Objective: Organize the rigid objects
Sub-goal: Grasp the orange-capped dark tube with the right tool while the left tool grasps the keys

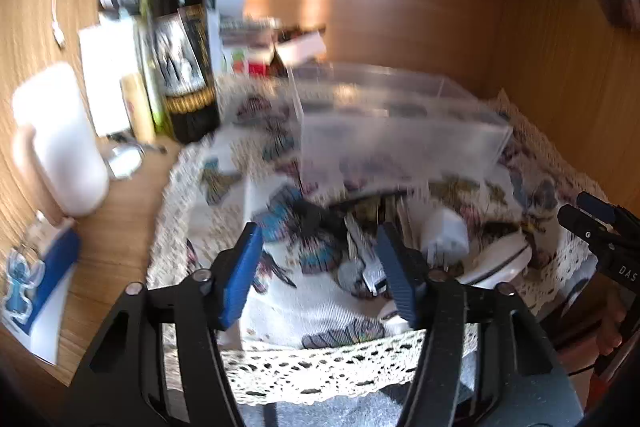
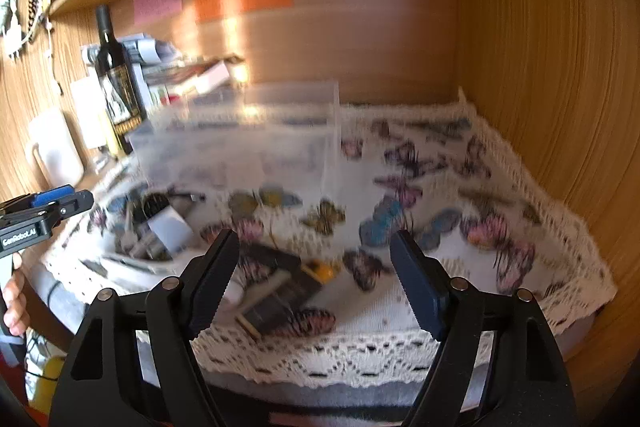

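A pile of small rigid items lies on a butterfly-print cloth (image 1: 280,311): a white charger block (image 1: 444,231), a dark comb-like piece (image 1: 316,219) and metal bits (image 1: 360,259). A clear plastic organizer box (image 1: 384,123) stands behind them. My left gripper (image 1: 320,279) is open and empty, just in front of the pile. In the right wrist view, my right gripper (image 2: 316,287) is open and empty over a dark flat object (image 2: 276,295) with a yellow piece (image 2: 324,271). The pile (image 2: 160,227) and the box (image 2: 240,139) show to its left. Both views are blurred.
A wine bottle (image 1: 180,39), a white jug (image 1: 64,139), boxes and papers (image 1: 116,67) stand at the back left. A blue-and-white card (image 1: 44,283) lies at the left. Wooden walls (image 2: 540,87) enclose the shelf. The cloth's lace edge (image 2: 360,359) hangs at the front.
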Demonstrator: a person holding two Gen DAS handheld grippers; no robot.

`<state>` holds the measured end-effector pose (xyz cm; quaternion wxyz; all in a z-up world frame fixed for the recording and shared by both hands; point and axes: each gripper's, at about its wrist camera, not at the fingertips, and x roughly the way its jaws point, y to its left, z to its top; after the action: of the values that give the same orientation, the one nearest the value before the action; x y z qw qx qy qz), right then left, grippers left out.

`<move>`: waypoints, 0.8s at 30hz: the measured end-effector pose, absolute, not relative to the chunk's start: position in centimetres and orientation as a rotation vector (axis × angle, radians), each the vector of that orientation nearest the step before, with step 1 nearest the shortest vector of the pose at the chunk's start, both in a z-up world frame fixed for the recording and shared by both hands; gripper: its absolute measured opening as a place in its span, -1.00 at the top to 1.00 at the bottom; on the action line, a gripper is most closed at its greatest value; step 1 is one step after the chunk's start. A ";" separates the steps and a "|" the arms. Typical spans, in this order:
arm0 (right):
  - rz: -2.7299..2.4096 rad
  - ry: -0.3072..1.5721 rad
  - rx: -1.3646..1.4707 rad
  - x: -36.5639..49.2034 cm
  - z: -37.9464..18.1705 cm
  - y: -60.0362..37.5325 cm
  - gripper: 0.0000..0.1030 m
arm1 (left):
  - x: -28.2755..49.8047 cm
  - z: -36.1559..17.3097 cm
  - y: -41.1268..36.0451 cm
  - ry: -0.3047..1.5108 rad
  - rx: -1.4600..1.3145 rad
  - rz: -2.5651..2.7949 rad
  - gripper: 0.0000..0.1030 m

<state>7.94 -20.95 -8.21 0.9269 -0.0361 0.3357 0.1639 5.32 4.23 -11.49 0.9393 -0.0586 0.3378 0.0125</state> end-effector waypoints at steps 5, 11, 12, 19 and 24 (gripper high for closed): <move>0.357 0.731 -0.118 7.9 -9.7 -20.8 -0.45 | 6.1 -13.0 3.6 0.763 -0.136 -0.021 -0.11; 0.395 0.794 -0.110 8.5 -11.3 -20.4 -0.45 | 7.4 -13.9 2.2 0.820 -0.128 -0.055 -0.11; 0.399 0.802 -0.104 8.7 -11.6 -20.3 -0.45 | 7.7 -14.1 2.0 0.829 -0.127 -0.058 -0.11; 0.373 0.817 -0.158 9.3 -12.8 -19.2 0.20 | 9.1 -15.2 1.8 0.847 -0.138 -0.036 -0.11; 0.354 0.804 -0.170 9.2 -12.7 -19.7 0.56 | 8.1 -15.5 1.6 0.819 -0.051 -0.019 0.18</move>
<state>9.25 -19.70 -12.65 0.9015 -0.0821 0.3889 0.1713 8.12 1.58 -15.45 0.9169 -0.0249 0.3983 -0.0094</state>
